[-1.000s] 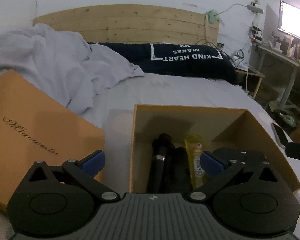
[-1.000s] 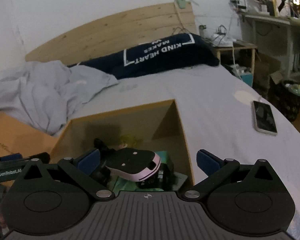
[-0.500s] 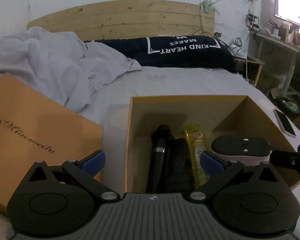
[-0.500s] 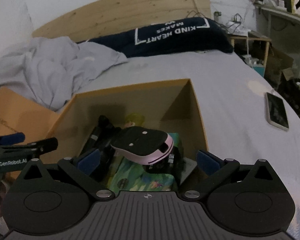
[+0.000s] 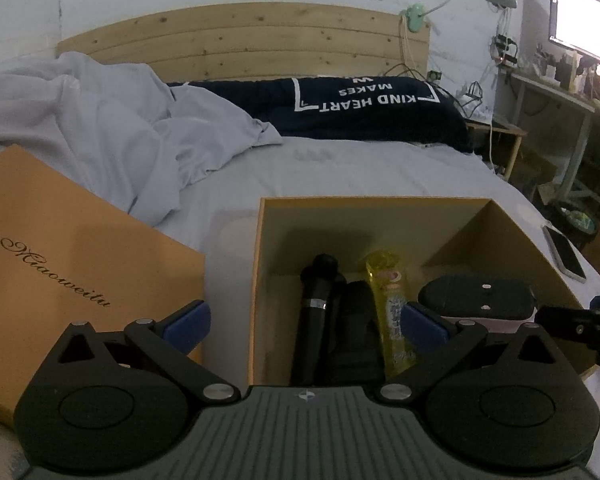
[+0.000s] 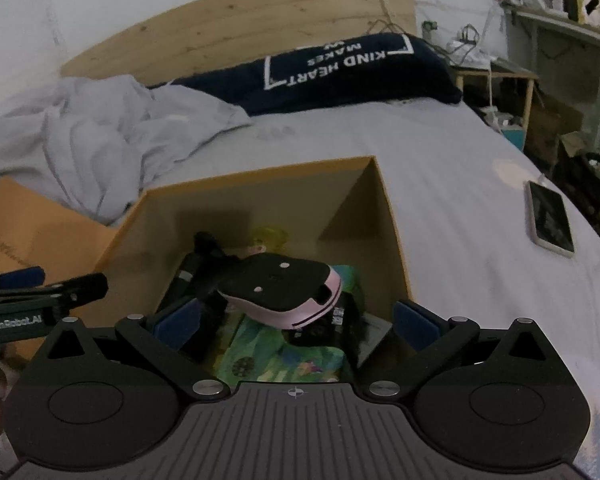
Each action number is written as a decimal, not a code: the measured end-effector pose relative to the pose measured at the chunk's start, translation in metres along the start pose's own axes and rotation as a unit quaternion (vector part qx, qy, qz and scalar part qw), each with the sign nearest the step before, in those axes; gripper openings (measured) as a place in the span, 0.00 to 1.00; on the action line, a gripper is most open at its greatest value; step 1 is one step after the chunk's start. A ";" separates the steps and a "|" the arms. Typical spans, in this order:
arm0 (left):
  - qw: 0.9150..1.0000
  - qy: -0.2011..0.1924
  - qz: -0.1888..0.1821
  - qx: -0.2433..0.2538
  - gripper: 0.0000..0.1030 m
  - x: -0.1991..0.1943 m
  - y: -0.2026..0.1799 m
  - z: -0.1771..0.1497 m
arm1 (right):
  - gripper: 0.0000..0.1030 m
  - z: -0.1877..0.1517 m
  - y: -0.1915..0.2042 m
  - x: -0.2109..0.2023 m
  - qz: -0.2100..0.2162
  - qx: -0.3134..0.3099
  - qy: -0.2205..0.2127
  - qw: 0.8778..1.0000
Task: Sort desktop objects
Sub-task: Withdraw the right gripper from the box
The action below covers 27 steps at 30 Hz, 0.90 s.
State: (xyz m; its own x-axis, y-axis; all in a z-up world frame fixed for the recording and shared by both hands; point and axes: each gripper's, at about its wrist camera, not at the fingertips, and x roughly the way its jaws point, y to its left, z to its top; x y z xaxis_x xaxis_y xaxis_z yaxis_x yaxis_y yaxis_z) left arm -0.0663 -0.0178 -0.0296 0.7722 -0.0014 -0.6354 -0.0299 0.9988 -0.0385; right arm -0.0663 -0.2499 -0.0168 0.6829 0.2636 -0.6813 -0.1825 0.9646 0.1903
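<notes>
An open cardboard box (image 5: 380,216) sits on the bed (image 5: 360,168), and both tools hang just in front of its near edge. The left hand-held gripper (image 5: 306,320) has its blue-padded fingers spread wide with nothing between them; one finger sits over the box lid (image 5: 72,256) lying flat to the left of the box, the other over the box's inside. The right hand-held gripper (image 6: 296,320) is just as wide apart and also empty, its tips on either side of the box's contents without touching them. Inside the box, a computer mouse (image 6: 284,288) lies upside down, black underside up and pink shell below, resting on top of a small dark item and a green patterned packet (image 6: 284,356). Along the left part of the box lie a black cylindrical thing (image 5: 318,300) and another dark object I can't make out, with a yellow tube (image 5: 392,304) just beside them, all pointing toward the far wall of the box. To the right of the box, well apart on the sheet, a phone (image 6: 550,224) lies flat. A rumpled grey blanket (image 5: 100,128) is heaped behind the lid, and a dark pillow (image 5: 340,112) with white lettering leans at the wooden headboard (image 5: 240,48).
</notes>
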 end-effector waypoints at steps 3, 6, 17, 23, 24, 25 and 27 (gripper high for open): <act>1.000 0.000 -0.001 -0.002 1.00 0.000 0.000 0.001 | 1.00 0.000 -0.001 0.000 -0.001 0.002 0.000 1.000; 1.000 0.000 -0.001 -0.001 1.00 0.001 0.000 0.001 | 1.00 0.000 -0.001 0.001 -0.001 0.001 0.001 1.000; 1.000 -0.011 0.010 -0.009 1.00 -0.005 0.003 0.003 | 1.00 0.002 -0.003 -0.005 0.005 0.008 -0.008 1.000; 0.997 -0.047 0.010 -0.052 1.00 -0.033 0.026 0.014 | 1.00 0.012 0.013 -0.016 0.033 0.008 -0.019 0.999; 0.997 -0.055 0.013 -0.061 1.00 -0.038 0.031 0.018 | 1.00 0.015 0.019 -0.018 0.039 0.006 -0.021 0.999; 0.995 -0.062 0.018 -0.071 1.00 -0.043 0.037 0.022 | 1.00 0.018 0.025 -0.021 0.044 0.003 -0.024 0.999; 0.993 -0.071 0.024 -0.087 1.00 -0.051 0.050 0.032 | 1.00 0.026 0.039 -0.025 0.057 -0.003 -0.028 0.998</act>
State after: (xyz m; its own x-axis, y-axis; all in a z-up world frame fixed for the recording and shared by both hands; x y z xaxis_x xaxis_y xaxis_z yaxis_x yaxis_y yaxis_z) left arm -0.0867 0.0337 0.0251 0.8485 0.0660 -0.5250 -0.1689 0.9741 -0.1506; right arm -0.0720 -0.2191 0.0261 0.6959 0.3714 -0.6146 -0.2651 0.9283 0.2608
